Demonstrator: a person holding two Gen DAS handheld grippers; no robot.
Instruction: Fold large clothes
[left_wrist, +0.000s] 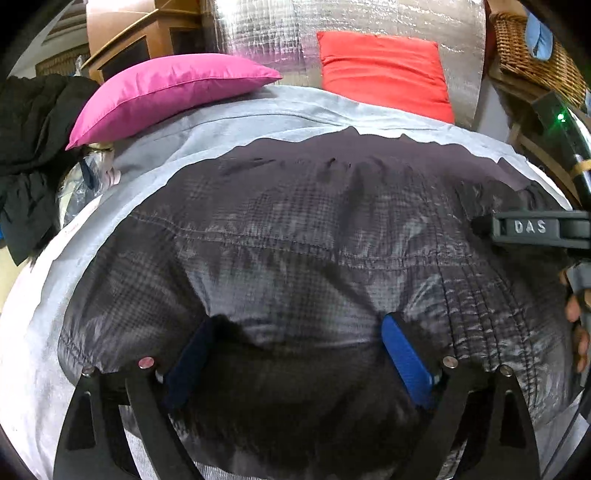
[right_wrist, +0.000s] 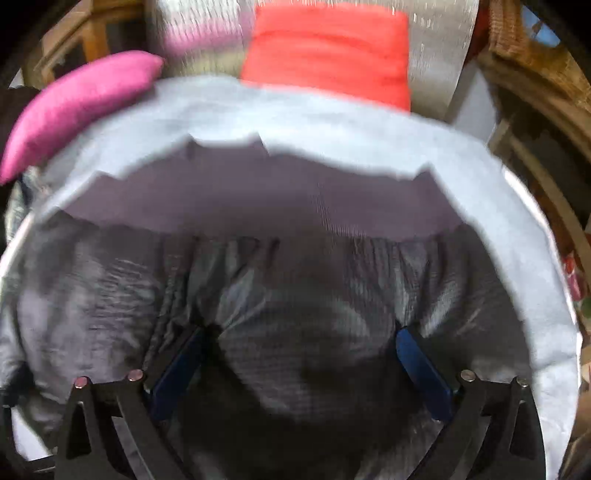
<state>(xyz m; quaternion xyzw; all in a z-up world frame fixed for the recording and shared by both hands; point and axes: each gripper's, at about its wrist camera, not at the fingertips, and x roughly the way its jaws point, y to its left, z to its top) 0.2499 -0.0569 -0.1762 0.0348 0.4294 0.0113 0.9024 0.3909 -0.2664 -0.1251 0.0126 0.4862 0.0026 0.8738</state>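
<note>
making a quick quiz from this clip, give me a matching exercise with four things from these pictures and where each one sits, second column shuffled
Things:
1. pink pillow
2. red cushion
3. dark jacket
4. wicker basket

Places:
A. far right, off the bed, on a wooden stand
B. spread flat over the grey sheet, under both grippers
C. propped upright against the silver backing
D. lying at the far left corner of the bed

Pairs: 1-D, 2-C, 3-B, 4-A
</note>
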